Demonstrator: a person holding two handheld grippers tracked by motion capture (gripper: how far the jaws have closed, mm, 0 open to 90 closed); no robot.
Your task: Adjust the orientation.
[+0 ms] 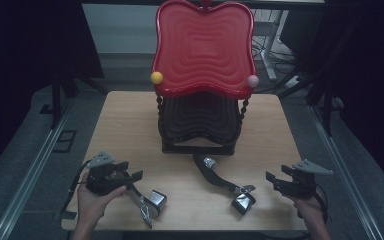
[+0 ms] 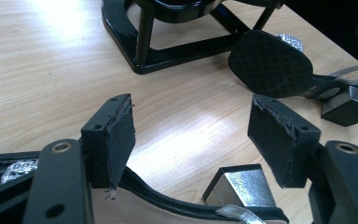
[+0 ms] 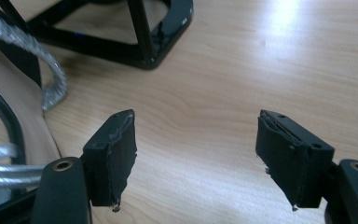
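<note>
Black jaws — frayed pads, brass rivets

The red tray [image 1: 203, 47] of the rack hides most of the black tray [image 1: 200, 117] under it and the worktop behind. In the left gripper view, the near shoe [image 2: 205, 205] runs off the bottom edge, its front end hidden behind the left finger [image 2: 114, 140], and the rack's base [image 2: 158, 51] is cut by the top edge. In the right gripper view, the other shoe [image 3: 9, 121] is cut off at the left edge and blurred. The room around the worktop [image 1: 130, 125] is too dark to read.
</note>
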